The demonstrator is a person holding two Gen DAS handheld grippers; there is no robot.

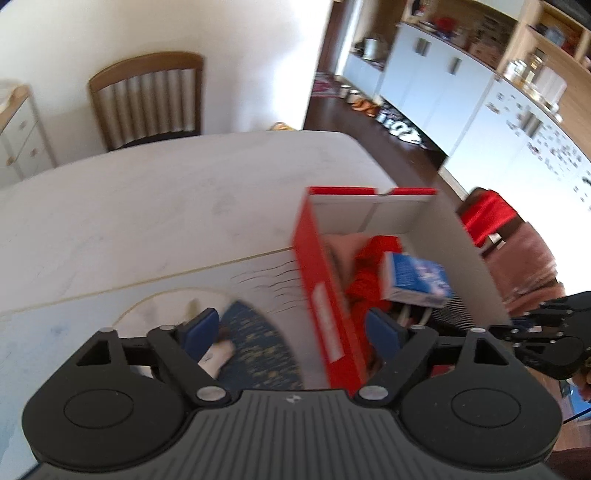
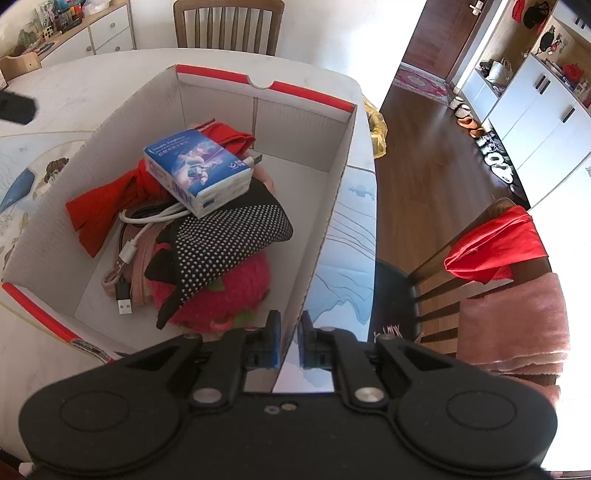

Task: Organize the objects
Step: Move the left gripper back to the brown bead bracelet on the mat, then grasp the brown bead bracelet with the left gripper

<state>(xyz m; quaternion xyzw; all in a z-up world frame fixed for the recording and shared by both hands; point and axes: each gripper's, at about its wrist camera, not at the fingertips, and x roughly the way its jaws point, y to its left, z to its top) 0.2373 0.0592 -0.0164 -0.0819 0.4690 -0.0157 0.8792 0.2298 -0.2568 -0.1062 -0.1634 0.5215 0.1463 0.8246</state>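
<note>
At the bottom centre of my right wrist view, my right gripper [image 2: 290, 341] pinches the right wall of the shoebox [image 2: 332, 206], one blue pad inside and one outside, probably to steady or shift it. In my left wrist view, my left gripper [image 1: 295, 332] hangs with its jaws spread wide, straddling the box's red left wall and gripping nothing, perhaps ready to take that side. Just beyond my right pads, inside the box, a pink knitted piece [image 2: 221, 295] lies under a black dotted cloth [image 2: 229, 236]. Left of them trails a white USB cable [image 2: 129, 251]. Further up the frame, a blue tissue pack [image 2: 199, 173] rests tilted on red fabric [image 2: 107, 206]. The box sits on the table [image 2: 92, 85], near its right edge, and a wooden chair [image 2: 229, 22] stands at top centre.
</note>
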